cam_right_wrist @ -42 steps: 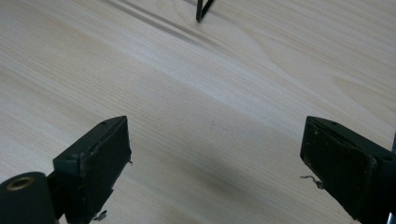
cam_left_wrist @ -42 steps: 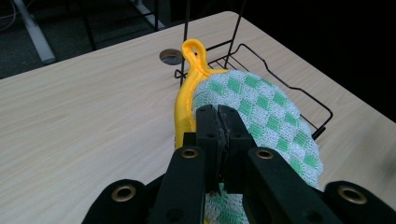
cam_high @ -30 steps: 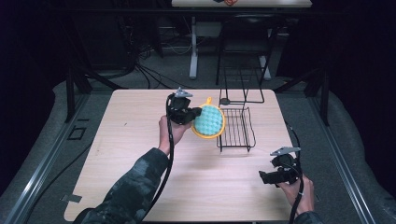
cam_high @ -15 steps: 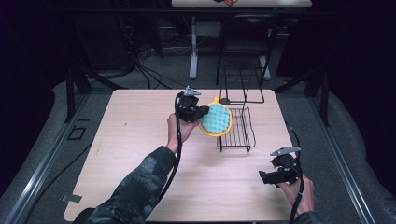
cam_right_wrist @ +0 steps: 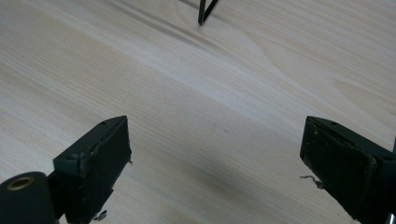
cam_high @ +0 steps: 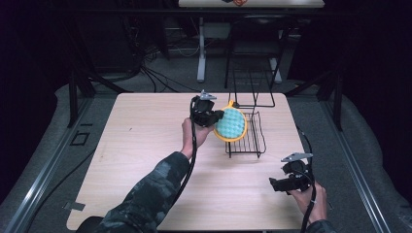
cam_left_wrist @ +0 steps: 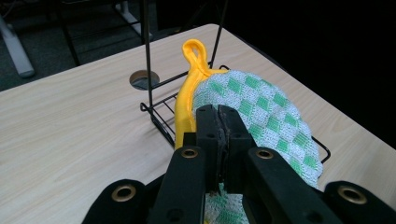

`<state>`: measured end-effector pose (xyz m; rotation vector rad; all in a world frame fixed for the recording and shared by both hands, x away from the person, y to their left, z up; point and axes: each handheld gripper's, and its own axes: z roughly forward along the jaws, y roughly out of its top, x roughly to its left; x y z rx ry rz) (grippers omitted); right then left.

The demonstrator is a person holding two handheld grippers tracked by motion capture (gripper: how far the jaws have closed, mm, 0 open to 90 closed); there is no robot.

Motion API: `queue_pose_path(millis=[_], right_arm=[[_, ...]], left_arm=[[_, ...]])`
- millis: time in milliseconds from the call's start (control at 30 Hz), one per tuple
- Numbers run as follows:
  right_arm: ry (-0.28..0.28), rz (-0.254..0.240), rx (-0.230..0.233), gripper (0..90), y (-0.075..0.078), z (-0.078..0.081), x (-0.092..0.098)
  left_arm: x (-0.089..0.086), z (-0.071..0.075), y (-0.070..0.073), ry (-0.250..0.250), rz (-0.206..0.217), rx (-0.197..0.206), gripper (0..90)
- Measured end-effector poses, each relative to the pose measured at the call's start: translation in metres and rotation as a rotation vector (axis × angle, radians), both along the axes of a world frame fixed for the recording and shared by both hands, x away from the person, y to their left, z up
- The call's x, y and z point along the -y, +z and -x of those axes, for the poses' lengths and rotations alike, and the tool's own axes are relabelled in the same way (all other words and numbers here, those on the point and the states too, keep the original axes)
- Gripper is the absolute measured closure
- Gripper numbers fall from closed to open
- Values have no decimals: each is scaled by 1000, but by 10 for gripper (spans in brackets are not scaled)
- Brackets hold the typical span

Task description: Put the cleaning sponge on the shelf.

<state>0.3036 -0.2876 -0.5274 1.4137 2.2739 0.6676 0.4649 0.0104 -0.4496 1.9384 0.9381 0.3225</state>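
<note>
A round green-and-white checked pot holder (cam_high: 232, 124) with a yellow rim and hanging loop hangs upright over the left end of a black wire rack (cam_high: 253, 141). My left gripper (cam_high: 219, 118) is shut on its edge. In the left gripper view the closed jaws (cam_left_wrist: 218, 114) pinch the checked cloth (cam_left_wrist: 266, 105), and the yellow loop (cam_left_wrist: 194, 49) stands above the rack's wires (cam_left_wrist: 156, 119). My right gripper (cam_high: 273, 184) rests low near the table's front right with its jaws wide open; in the right gripper view (cam_right_wrist: 215, 154) only bare wood lies between them.
The rack has a tall wire back frame (cam_high: 252, 87) at the table's far edge. A round cable hole (cam_left_wrist: 144, 79) sits in the light wooden table (cam_high: 145, 141) beside the rack. A rack foot (cam_right_wrist: 205, 11) shows ahead of the right gripper. Dark floor, cables and table legs surround the table.
My left gripper has carried the pot holder to the right and slightly down, from beside the rack to over its left end. The right gripper has stayed where it was.
</note>
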Motion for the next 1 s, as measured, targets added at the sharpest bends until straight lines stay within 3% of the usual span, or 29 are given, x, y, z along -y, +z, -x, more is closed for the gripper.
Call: queue_pose_path(millis=[367, 767, 1000], right_arm=[[3, -1, -5, 81, 0, 0, 0], [8, 5, 1, 81, 0, 0, 0], [8, 1, 1, 81, 0, 0, 0]], left_arm=[[11, -6, -11, 11, 8, -12, 883], [24, -11, -23, 24, 45, -43, 883], [31, -12, -24, 19, 48, -43, 883]])
